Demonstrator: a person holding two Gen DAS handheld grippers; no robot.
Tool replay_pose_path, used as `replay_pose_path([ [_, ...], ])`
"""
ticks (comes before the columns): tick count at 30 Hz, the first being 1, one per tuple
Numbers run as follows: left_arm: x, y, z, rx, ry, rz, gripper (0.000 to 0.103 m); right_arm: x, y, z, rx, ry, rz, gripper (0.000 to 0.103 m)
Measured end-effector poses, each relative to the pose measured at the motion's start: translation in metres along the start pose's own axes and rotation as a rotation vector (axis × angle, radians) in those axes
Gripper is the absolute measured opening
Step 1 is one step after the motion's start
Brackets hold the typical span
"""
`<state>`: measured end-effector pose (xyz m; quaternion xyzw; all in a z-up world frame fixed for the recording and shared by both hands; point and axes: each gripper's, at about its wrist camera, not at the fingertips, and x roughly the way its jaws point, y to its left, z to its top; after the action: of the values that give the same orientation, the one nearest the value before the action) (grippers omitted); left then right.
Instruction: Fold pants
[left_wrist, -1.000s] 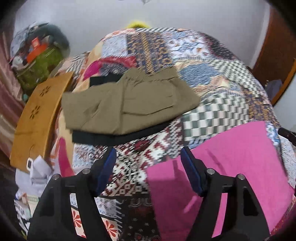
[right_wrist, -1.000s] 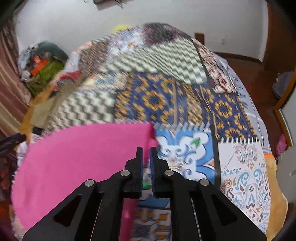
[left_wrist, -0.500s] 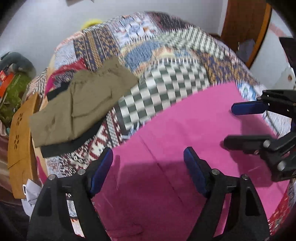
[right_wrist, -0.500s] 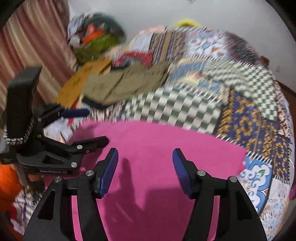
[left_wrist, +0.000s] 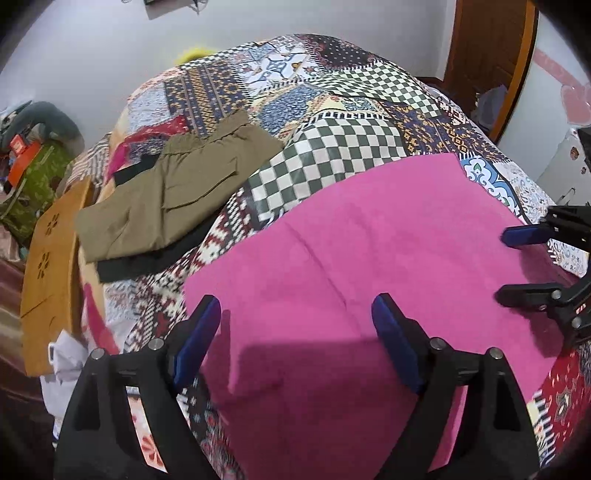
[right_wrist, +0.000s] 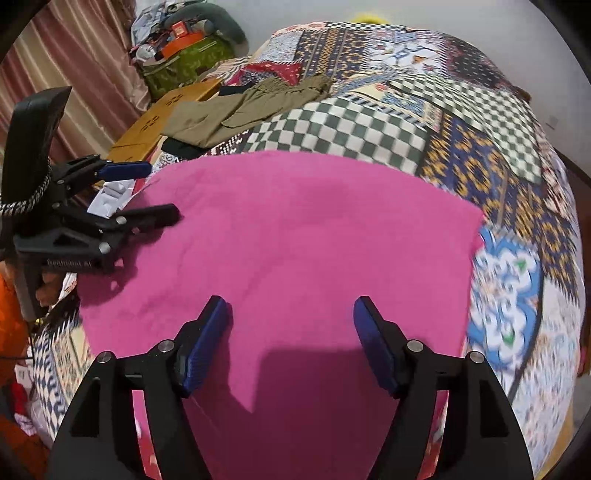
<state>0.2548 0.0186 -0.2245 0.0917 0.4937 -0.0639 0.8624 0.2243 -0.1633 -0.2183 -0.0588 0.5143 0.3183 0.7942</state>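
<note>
Pink pants: one item, spread flat at the near edge of the bed, smooth but for a faint crease running across the middle. Nothing grips them.

Left gripper: one, poised over the near left part of the pink cloth, blue-padded fingers spread wide, nothing between them. Its shadow falls on the fabric just below.

Right gripper: one, over the near right part of the same cloth, fingers likewise parted and bare. Whether either set of tips actually touches the fabric is hard to tell from here.

Patchwork quilt: covers the whole bed; checks, florals and geometric blocks in many colours.

Olive trousers: one pair, folded, lying well apart from the pink pants toward the far left of the bed, on top of a black garment whose edge shows beneath.

Wooden board: tan, with flower-shaped cut-outs, leaning at the bed's left side.

Pile of bags and bundles: against the wall in the far left corner, beside a striped curtain.

Wooden door: brown, at the far right.
</note>
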Motion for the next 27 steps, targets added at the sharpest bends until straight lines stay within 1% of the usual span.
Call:
replay_pose_path([
  [2,-0.007,0.001,-0.009,-0.009,-0.004,0.019,0.090,-0.008,-0.001,-0.013,0.022,-0.013,-0.014,0.068],
  [6,-0.020,0.003,-0.029,-0.055,-0.012,0.017,0.093,-0.021,-0.005,-0.030,0.073,-0.038,-0.037,0.068],
  [7,-0.022,0.004,-0.034,-0.060,-0.010,0.026,0.097,-0.023,-0.005,-0.035,0.092,-0.044,-0.034,0.068],
  [8,-0.025,0.003,-0.039,-0.060,-0.008,0.042,0.097,-0.026,-0.005,-0.039,0.102,-0.049,-0.037,0.068],
  [12,-0.039,0.006,-0.058,-0.072,-0.046,0.101,0.097,-0.038,-0.001,-0.055,0.123,-0.073,-0.062,0.070],
  [17,-0.047,0.017,-0.076,-0.129,-0.039,0.113,0.097,-0.048,-0.004,-0.072,0.170,-0.085,-0.075,0.070],
  [20,-0.055,0.024,-0.083,-0.172,-0.034,0.116,0.097,-0.053,-0.004,-0.072,0.197,-0.088,-0.077,0.070],
  [24,-0.068,0.032,-0.085,-0.253,-0.040,0.089,0.097,-0.066,0.004,-0.063,0.207,-0.154,-0.054,0.070],
  [27,-0.074,0.034,-0.084,-0.308,-0.035,0.049,0.097,-0.068,0.012,-0.051,0.196,-0.192,-0.035,0.070],
])
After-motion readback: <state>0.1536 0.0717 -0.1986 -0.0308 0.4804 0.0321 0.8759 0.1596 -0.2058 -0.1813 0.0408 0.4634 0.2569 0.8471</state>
